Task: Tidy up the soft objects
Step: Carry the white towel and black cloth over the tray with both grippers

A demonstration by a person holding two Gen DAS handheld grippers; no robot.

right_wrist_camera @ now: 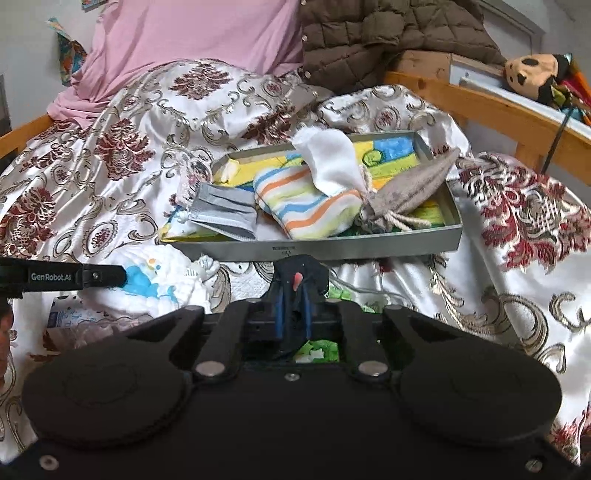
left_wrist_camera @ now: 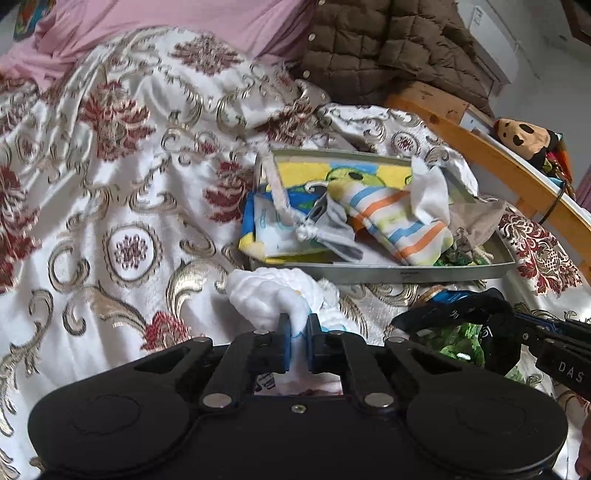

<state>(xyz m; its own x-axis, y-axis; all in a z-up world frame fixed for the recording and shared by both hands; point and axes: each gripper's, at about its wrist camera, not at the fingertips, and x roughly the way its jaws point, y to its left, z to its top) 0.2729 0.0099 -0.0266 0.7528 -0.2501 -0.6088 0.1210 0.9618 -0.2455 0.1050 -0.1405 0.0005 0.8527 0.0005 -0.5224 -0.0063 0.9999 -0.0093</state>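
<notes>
There are two grippers. The left gripper (left_wrist_camera: 298, 323) is squeezed tight on a puffy white cloth (left_wrist_camera: 269, 291) that has blue marks on it. The right gripper (right_wrist_camera: 293, 295) is squeezed tight on a black cloth (right_wrist_camera: 301, 271) with a small pink spot. Both cloths lie on the bed cover (left_wrist_camera: 110, 206), just in front of the tray, side by side, with the white one on the left.

There is one gray tray (right_wrist_camera: 332, 249). It sits on the white bed cover with red flowers and gold swirls. Its long side runs left to right across the bed.

In the tray I can count a few soft things (they are piled up, so some may be hidden):
- one striped cloth (right_wrist_camera: 306, 206) with orange, blue and yellow lines, lying in the middle, its long way slanting from upper left down to lower right
- one white cloth (right_wrist_camera: 328, 162) sitting on top of it
- one gray folded cloth (right_wrist_camera: 225, 214) at the left end, lying flat, its long way going left to right
- one tan pouch (right_wrist_camera: 410, 188) with strings at the right side, its long way slanting, its pointed end up and to the right
- one bright yellow, blue and green cloth (right_wrist_camera: 391, 151) under them all

Behind the bed are one pink pillow (right_wrist_camera: 192, 40), one brown puffy coat (right_wrist_camera: 388, 33) and one plush toy (right_wrist_camera: 532, 74) on a wooden rail (right_wrist_camera: 480, 107).
</notes>
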